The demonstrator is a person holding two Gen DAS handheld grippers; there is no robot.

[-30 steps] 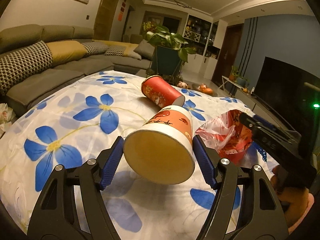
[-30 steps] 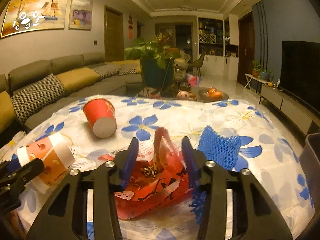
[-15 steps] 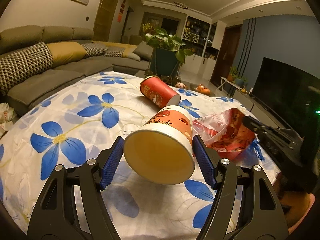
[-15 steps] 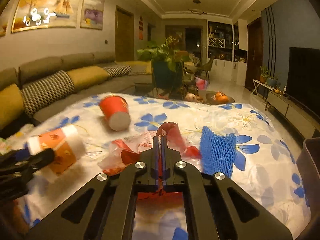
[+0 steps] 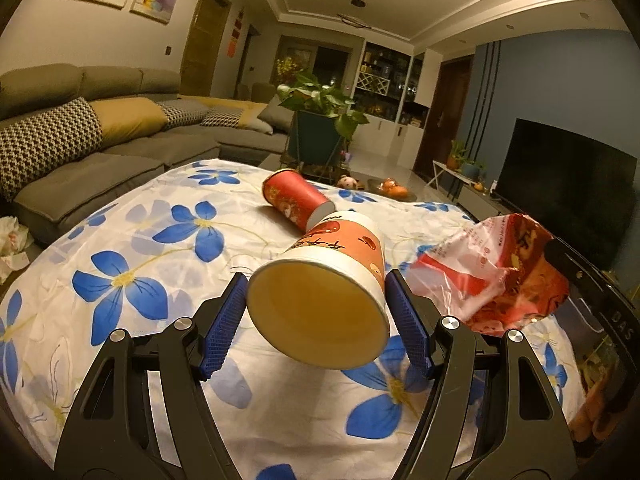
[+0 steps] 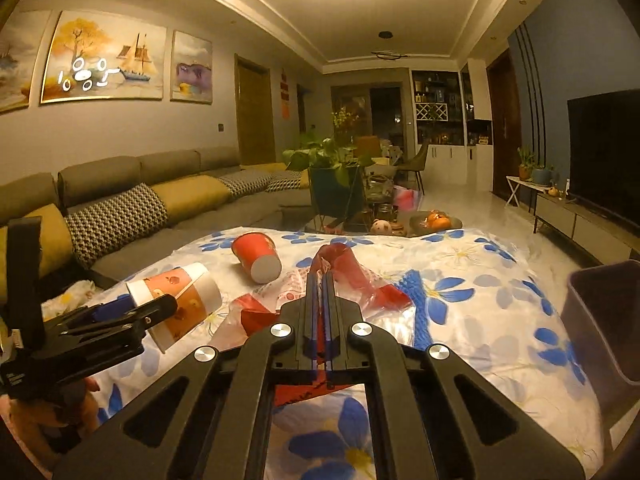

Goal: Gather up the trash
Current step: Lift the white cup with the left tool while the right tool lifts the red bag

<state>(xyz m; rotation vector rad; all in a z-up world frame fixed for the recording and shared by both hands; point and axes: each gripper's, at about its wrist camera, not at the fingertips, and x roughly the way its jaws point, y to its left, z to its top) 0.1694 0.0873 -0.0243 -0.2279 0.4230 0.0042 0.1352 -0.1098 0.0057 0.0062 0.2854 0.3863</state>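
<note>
Left gripper (image 5: 316, 312): jaws set wide and clamped on the sides of an orange-and-white paper cup (image 5: 320, 292); blue pads (image 5: 224, 320) press on its wall near the rim. Cup held off the table, lying on its side, open mouth toward the camera, base pointing away. The right wrist view shows the same cup (image 6: 176, 304) held at the left, above the cloth.

Right gripper (image 6: 319, 292): jaws pressed nearly together on a thin fold of a red-and-clear plastic bag (image 6: 340, 284). Most of the bag trails below and to either side of the fingers; whether its lower part touches the cloth cannot be told. In the left wrist view the bag (image 5: 492, 276) hangs crumpled at the right, just beside the held cup.

Red paper cup (image 5: 296, 200): lying on its side on the table, beyond the held cup, base toward the camera.

Blue foam net (image 6: 416, 300): on the cloth, just right of the bag, partly hidden by it.

Table (image 5: 132, 248): covered with a white cloth printed with blue flowers.

Dark bin (image 6: 600, 320): at the right edge of the right wrist view, beside the table, open top.

Background: grey sofa (image 5: 100, 136) with patterned and yellow cushions, potted plant (image 5: 320, 120), television (image 5: 568, 176)
</note>
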